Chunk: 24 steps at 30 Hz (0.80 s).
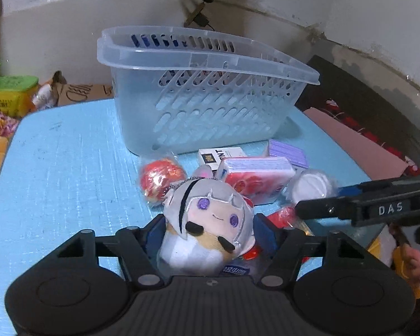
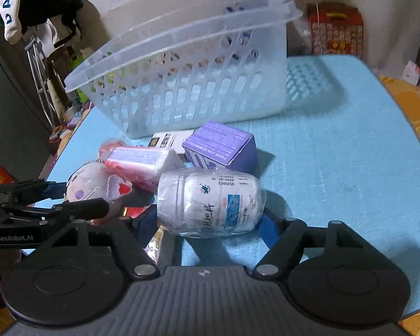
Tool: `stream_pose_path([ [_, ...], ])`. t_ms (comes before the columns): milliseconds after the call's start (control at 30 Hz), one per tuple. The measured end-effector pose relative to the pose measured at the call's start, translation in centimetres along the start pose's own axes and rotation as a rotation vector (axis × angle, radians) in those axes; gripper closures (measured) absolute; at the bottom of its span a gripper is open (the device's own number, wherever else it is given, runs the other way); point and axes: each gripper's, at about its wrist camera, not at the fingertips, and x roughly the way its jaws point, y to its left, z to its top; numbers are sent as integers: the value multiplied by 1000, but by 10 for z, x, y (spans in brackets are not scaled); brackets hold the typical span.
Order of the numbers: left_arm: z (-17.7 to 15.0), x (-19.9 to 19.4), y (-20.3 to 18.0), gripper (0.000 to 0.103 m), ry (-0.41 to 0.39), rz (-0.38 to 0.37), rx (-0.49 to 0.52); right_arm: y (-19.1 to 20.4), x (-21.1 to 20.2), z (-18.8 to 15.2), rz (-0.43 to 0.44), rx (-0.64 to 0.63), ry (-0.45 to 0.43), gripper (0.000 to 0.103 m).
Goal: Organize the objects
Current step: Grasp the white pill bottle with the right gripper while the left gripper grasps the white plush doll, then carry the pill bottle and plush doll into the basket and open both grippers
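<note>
A clear plastic basket (image 1: pixel 210 103) stands on the blue table (image 1: pixel 64 168); it also shows in the right wrist view (image 2: pixel 187 84). My left gripper (image 1: pixel 208 232) is shut on a grey-haired plush doll (image 1: pixel 210 224), also seen in the right wrist view (image 2: pixel 95 184). My right gripper (image 2: pixel 210 224) is closed around a white pill bottle (image 2: pixel 210 201) wrapped in plastic, seen from the left wrist too (image 1: pixel 312 186). Between them and the basket lie a pink tissue pack (image 1: pixel 254 176), a purple box (image 2: pixel 221 145), a white card box (image 1: pixel 218 155) and a red wrapped snack (image 1: pixel 161 176).
A green tub (image 1: pixel 11 95) and cardboard (image 1: pixel 81 93) lie beyond the table's left edge. A red patterned box (image 2: pixel 336 30) stands behind the table. Dark red fabric (image 1: pixel 364 128) lies off the right edge. Clothes hang at the far left (image 2: pixel 28 2).
</note>
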Motion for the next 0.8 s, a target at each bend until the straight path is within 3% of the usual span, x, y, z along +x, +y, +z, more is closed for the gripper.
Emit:
stream_pose_path([
  [300, 4, -29, -1, 35, -135, 61, 12, 5, -26, 4, -49, -66, -128, 28],
  [533, 9, -50, -1, 35, -244, 70, 13, 26, -47, 2, -100, -201, -292, 28],
  [800, 24, -97, -15, 35, -488, 50, 21, 48, -82, 17, -133, -299, -622, 28],
])
